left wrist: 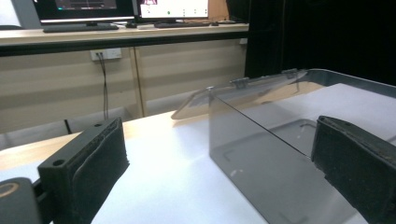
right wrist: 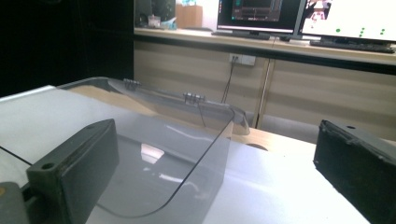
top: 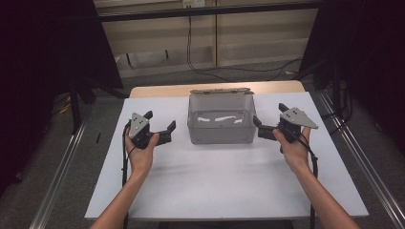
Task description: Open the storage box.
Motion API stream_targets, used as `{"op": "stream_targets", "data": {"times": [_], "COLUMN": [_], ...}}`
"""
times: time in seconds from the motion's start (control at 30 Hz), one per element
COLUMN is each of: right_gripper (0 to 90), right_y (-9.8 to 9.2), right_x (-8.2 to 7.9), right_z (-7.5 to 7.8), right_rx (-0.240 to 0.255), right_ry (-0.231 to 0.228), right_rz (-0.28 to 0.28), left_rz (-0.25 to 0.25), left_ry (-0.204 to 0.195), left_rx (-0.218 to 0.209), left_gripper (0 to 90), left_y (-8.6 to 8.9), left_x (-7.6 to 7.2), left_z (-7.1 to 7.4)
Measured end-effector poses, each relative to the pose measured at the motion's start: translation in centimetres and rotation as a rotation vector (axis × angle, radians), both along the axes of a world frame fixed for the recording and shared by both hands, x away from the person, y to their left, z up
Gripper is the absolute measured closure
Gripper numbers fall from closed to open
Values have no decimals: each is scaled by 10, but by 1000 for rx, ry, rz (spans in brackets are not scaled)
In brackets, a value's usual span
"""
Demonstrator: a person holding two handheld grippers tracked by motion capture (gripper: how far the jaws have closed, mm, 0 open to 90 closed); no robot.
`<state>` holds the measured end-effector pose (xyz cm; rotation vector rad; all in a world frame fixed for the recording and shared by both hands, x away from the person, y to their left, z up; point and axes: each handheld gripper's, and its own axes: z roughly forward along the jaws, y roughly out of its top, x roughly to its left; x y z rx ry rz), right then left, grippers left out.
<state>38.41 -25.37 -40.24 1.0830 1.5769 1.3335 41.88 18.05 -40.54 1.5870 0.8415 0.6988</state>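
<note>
A clear plastic box (top: pixel 219 134) stands on the white sheet at the table's middle. Its lid (top: pixel 219 90) is hinged open at the back, and I cannot tell whether anything lies inside. My left gripper (top: pixel 161 120) is open, a short way left of the box and apart from it. My right gripper (top: pixel 270 114) is open too, with one jaw close against the box's right wall. The left gripper view has the box (left wrist: pixel 261 168) ahead between the wide jaws of that gripper (left wrist: pixel 219 163). In the right gripper view, the box's rounded corner (right wrist: pixel 154 158) lies ahead of that gripper (right wrist: pixel 215 163).
A white sheet (top: pixel 215 181) covers most of the wooden table (top: pixel 157 89). Dark curtains hang on both sides and metal rails run along the floor. Cables (top: pixel 224 69) lie on the floor behind the table. A desk with monitors (left wrist: pixel 93 7) stands beyond.
</note>
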Motion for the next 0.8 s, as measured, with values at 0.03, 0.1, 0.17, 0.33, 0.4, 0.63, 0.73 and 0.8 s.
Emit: {"op": "stream_targets", "data": {"times": [0.03,0.1,0.17,0.33,0.4,0.63,0.73,0.8], "right_gripper": [0,0,0,0,0,0,0,0], "right_y": [0,-1,-1,0,-1,-2,-4,-6], "right_x": [-1,-5,-10,-22,-25,-41,-48,-53], "right_z": [0,1,2,0,-1,-6,-7,-8], "right_rx": [4,16,30,27,25,24,23,31], "right_ry": [-2,-4,-5,-1,-2,0,-6,-2], "right_rz": [1,10,13,18,14,4,-5,-7], "left_rz": [-4,-12,-9,4,15,33,35,36], "left_ry": [2,10,9,15,17,29,30,38], "left_rx": [4,-4,-14,-24,-33,-52,-46,-31], "left_gripper": [33,33,32,32,32,32,32,32], "left_y": [1,3,7,13,15,23,25,25], "left_x": [-3,-7,-11,-22,-26,-43,-50,-54], "left_z": [-1,-3,-4,-6,-7,-12,-13,-12]}}
